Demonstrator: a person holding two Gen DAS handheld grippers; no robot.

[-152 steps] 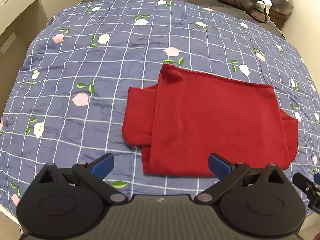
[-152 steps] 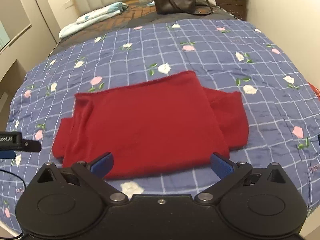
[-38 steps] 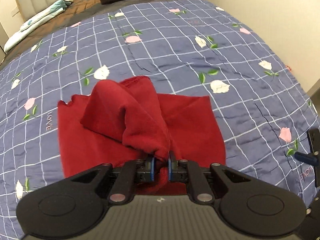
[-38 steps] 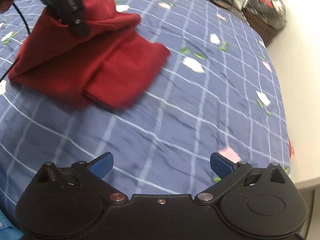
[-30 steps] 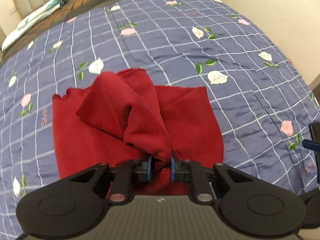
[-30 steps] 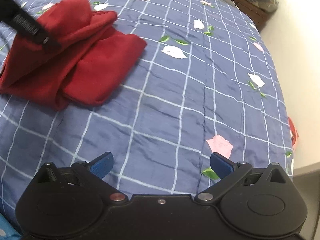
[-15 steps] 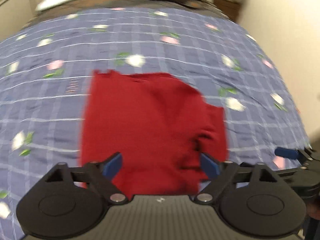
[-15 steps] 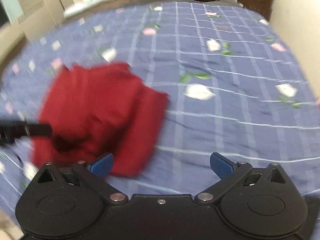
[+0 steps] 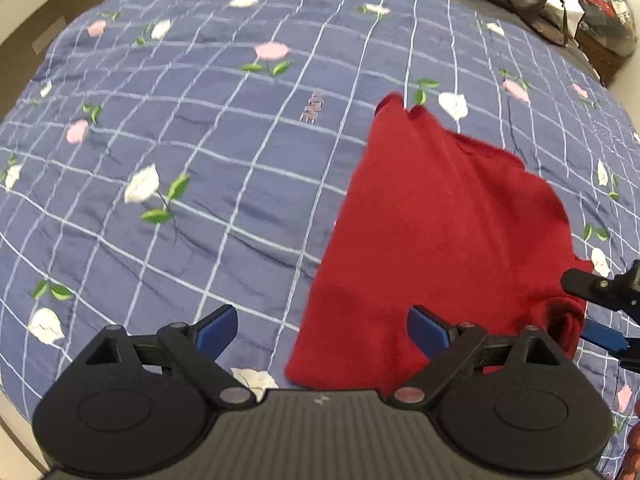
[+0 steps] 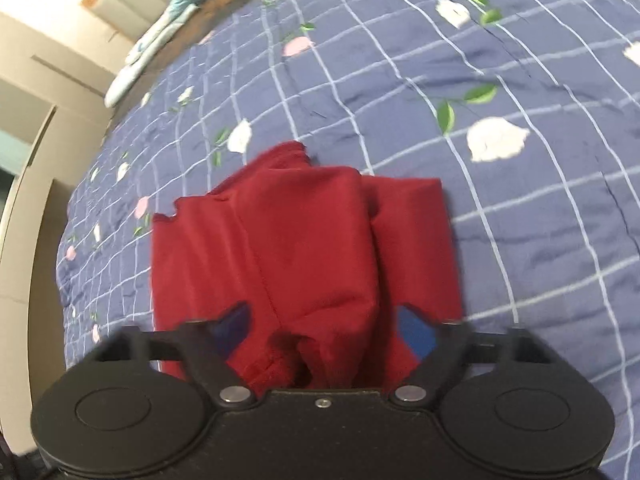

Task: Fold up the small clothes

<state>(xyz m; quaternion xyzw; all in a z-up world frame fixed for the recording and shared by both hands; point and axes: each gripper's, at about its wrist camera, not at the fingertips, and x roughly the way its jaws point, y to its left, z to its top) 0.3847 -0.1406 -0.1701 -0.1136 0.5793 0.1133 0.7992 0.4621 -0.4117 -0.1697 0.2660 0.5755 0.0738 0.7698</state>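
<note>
I have let go with my left gripper [image 9: 322, 324]: its jaws, pinched on a raised fold a second ago, now stand wide and empty over the near left edge of the red garment [image 9: 436, 232]. The garment has dropped flat, folded narrower, on the blue floral quilt [image 9: 192, 152]. My right gripper [image 10: 324, 330] has swung in from the bare quilt, jaws wide, straddling a bunched fold.
</note>
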